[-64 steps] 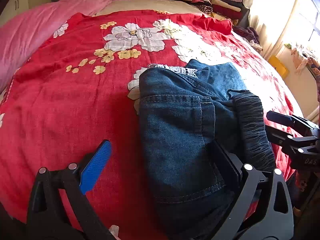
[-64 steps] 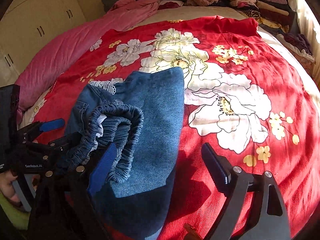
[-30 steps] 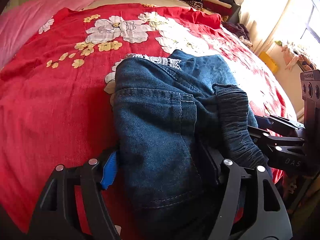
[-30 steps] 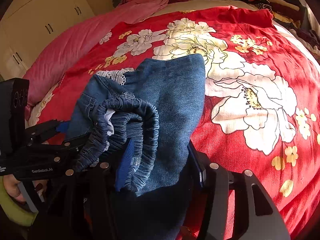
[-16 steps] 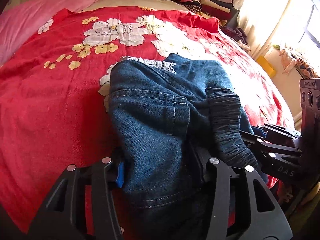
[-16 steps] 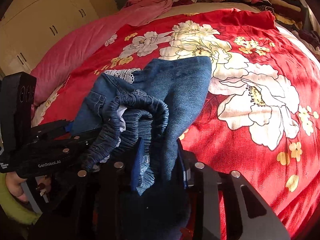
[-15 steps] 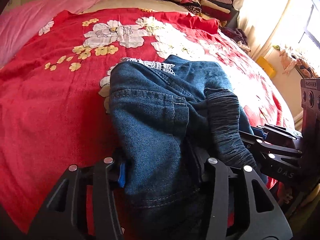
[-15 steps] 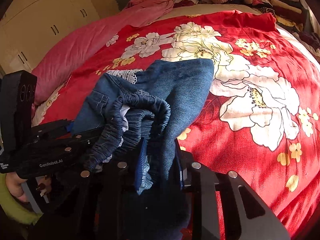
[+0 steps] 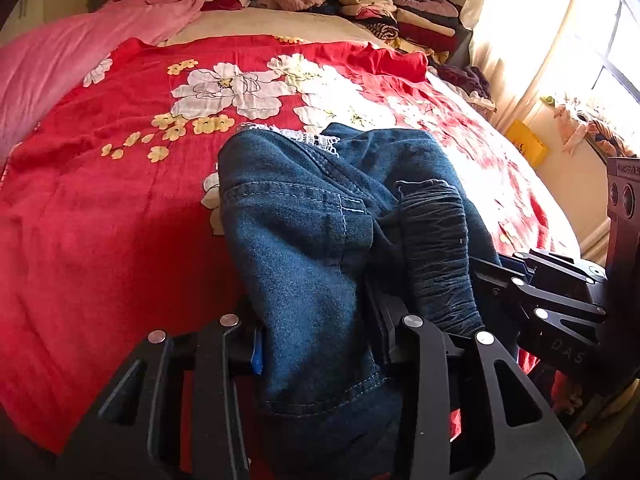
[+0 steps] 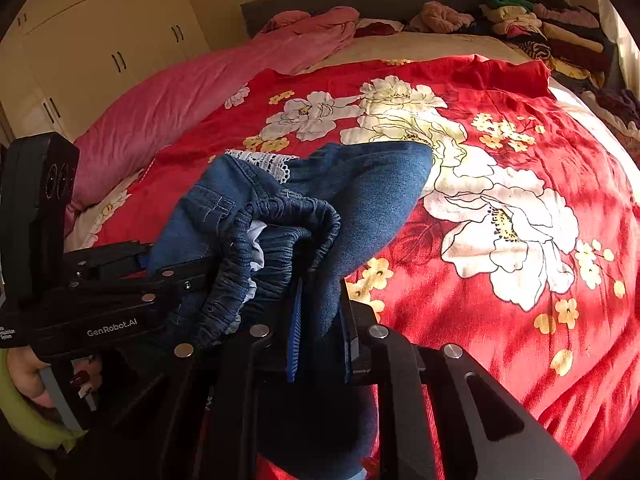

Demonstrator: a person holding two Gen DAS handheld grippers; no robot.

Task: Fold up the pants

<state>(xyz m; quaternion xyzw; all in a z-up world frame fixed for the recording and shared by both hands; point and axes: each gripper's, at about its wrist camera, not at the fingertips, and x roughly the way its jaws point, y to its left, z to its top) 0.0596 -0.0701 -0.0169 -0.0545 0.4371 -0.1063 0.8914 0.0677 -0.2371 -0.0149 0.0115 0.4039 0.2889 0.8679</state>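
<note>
Folded blue denim pants (image 9: 312, 240) lie on the bed with their near end bunched up. The elastic waistband (image 9: 440, 240) is on the right side, and white lace trim (image 9: 304, 136) shows at the far edge. My left gripper (image 9: 320, 332) straddles the left part of the near end. Its jaws are closing and its pads press the denim. In the right wrist view, my right gripper (image 10: 320, 320) pinches the pants (image 10: 368, 192) just right of the waistband (image 10: 280, 216), jaws still closing. The left gripper (image 10: 152, 276) reaches in from the left there.
A red floral bedspread (image 9: 100, 220) covers the bed, with a pink duvet (image 9: 60, 60) along its left side. Stacks of folded clothes (image 9: 400, 16) sit at the headboard. A sunlit curtain (image 9: 520, 40) is on the right, and a wardrobe (image 10: 100, 40) at far left.
Both grippers went from wide open around the pants' near end to closed on the denim. The near end has lifted a little off the bedspread.
</note>
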